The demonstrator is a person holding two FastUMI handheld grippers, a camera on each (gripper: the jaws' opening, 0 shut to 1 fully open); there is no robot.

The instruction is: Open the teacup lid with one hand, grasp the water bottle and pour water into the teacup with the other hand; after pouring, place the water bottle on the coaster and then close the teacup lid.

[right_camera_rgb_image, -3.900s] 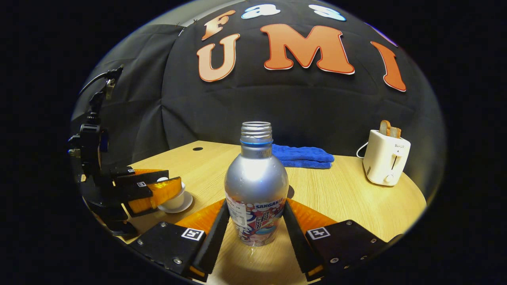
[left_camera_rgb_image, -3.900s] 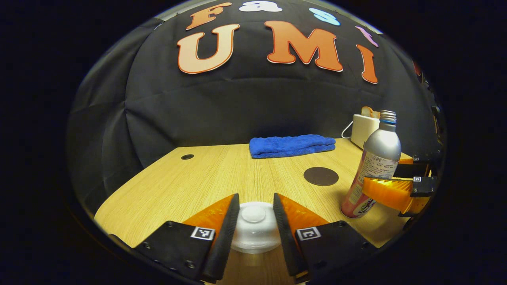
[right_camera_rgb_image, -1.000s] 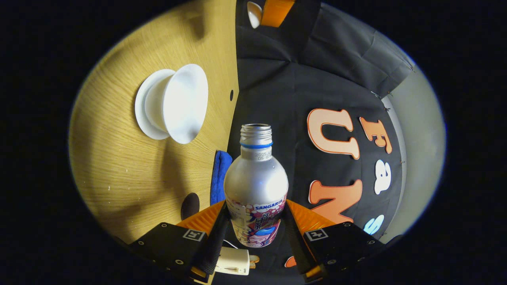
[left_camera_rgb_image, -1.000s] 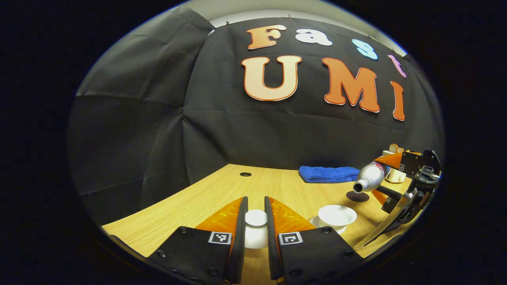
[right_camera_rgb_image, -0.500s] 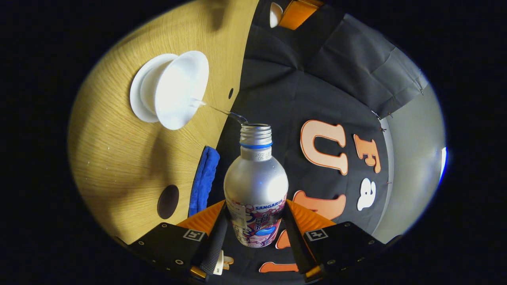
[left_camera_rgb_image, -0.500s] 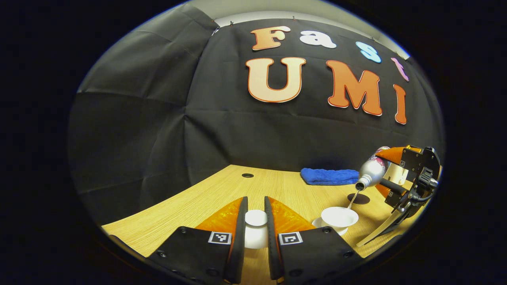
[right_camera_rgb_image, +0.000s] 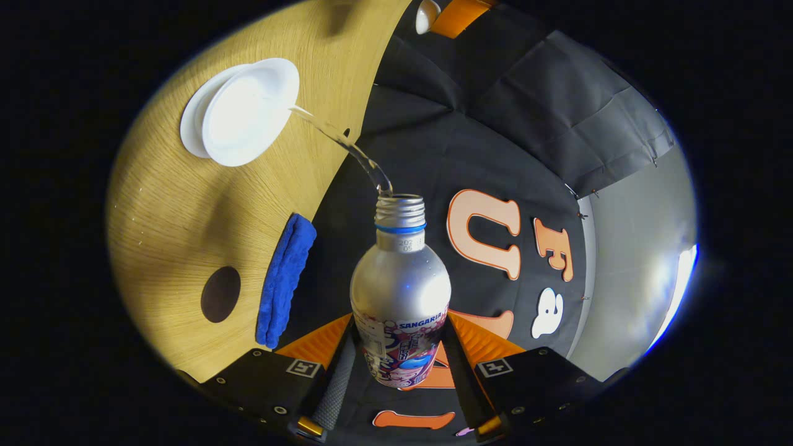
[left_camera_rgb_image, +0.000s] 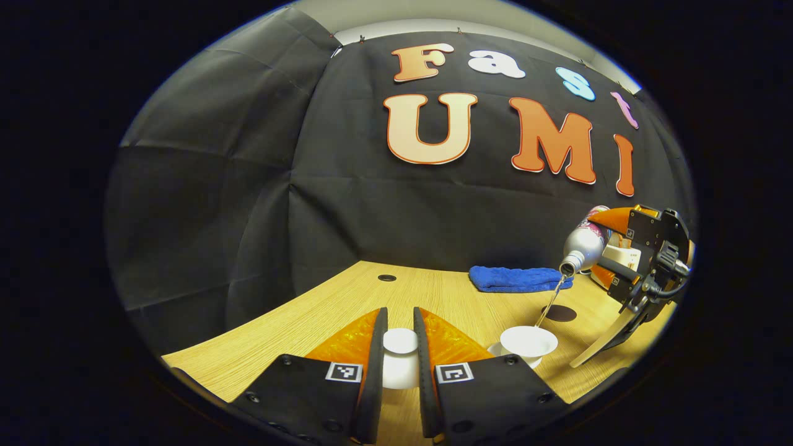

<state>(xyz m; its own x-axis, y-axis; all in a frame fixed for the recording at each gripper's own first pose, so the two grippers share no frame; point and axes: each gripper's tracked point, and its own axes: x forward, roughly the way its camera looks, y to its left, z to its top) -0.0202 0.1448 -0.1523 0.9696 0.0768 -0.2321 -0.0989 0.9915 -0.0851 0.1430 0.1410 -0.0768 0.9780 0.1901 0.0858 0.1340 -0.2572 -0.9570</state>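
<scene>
Left gripper view, left to right: left gripper (left_camera_rgb_image: 400, 359) clenched on lid (left_camera_rgb_image: 399, 347), both fingers (left_camera_rgb_image: 372, 365) pressed against its sides, lid held off the table (left_camera_rgb_image: 310, 328) at low height. To the right of that gripper, just beside it: teacup (left_camera_rgb_image: 528, 342) uncovered, upright on its saucer (left_camera_rgb_image: 495, 350). Above the cup: thin stream of water (left_camera_rgb_image: 550, 303) falling from the mouth of the bottle (left_camera_rgb_image: 581, 244), landing inside the cup. Bottle tipped mouth-down, gripped by right gripper (left_camera_rgb_image: 610, 244) at far right. Beyond the cup: dark coaster (left_camera_rgb_image: 560, 313) bare on the table, blue towel (left_camera_rgb_image: 514, 278) farther back near the wall. Toaster (left_camera_rgb_image: 619, 255) partly hidden behind the right gripper. Right gripper view (rolled sideways, table at left), left to right: coaster (right_camera_rgb_image: 220, 294) lower left; saucer (right_camera_rgb_image: 189, 127) and cup (right_camera_rgb_image: 248, 111) upper left, well ahead of the fingers; towel (right_camera_rgb_image: 282, 279) between coaster and bottle; water (right_camera_rgb_image: 347, 148) arcing from bottle mouth to the cup rim. Centre: right gripper (right_camera_rgb_image: 399, 365) grasping bottle (right_camera_rgb_image: 399, 291) low on its labelled body, both fingers in contact, cap off, neck pointing away from the camera. Top edge: lid (right_camera_rgb_image: 424, 15) and part of the left gripper (right_camera_rgb_image: 455, 15), well apart from the cup.
</scene>
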